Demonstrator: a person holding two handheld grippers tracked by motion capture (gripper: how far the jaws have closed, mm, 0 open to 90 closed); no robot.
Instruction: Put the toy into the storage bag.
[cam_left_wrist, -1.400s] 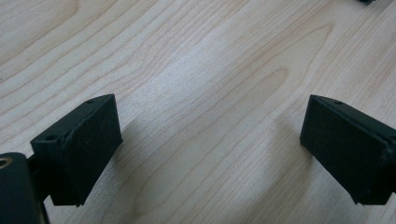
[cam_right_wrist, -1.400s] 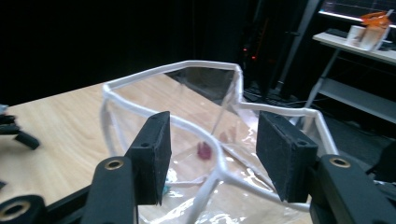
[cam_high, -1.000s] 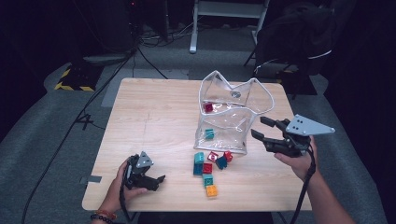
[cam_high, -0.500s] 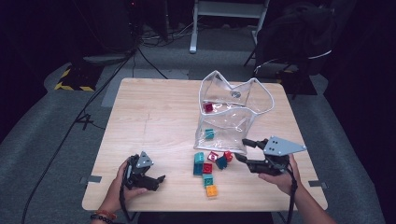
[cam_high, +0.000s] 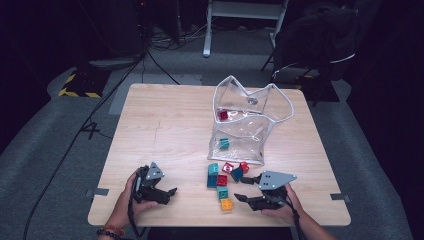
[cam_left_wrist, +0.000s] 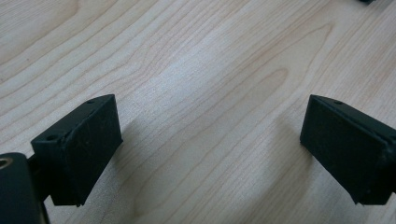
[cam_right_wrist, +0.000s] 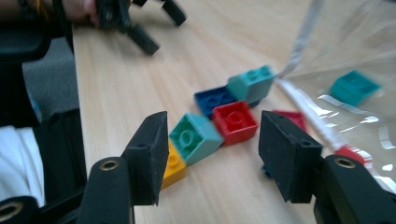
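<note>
Several loose toy bricks lie near the table's front edge: a teal brick (cam_high: 223, 192) (cam_right_wrist: 194, 137), a yellow brick (cam_high: 226, 204) (cam_right_wrist: 173, 163), a red brick (cam_high: 222, 180) (cam_right_wrist: 235, 121) and a dark blue brick (cam_high: 236, 173) (cam_right_wrist: 215, 100). My right gripper (cam_high: 244, 190) (cam_right_wrist: 215, 135) is low over the table just right of them, open, jaws pointing at the teal and yellow bricks and touching nothing. My left gripper (cam_high: 162, 192) (cam_left_wrist: 210, 135) rests open over bare wood at the front left.
A clear plastic bag (cam_high: 250, 125) lies open behind the bricks, with a red brick (cam_high: 223, 115) and a teal brick (cam_high: 224, 143) (cam_right_wrist: 355, 87) inside. The wooden table (cam_high: 170, 125) drops off close in front of both hands. Chairs and cables stand on the floor beyond.
My right gripper has come down and moved left, from beside the bag to the loose bricks at the front edge. The left gripper has stayed put.
</note>
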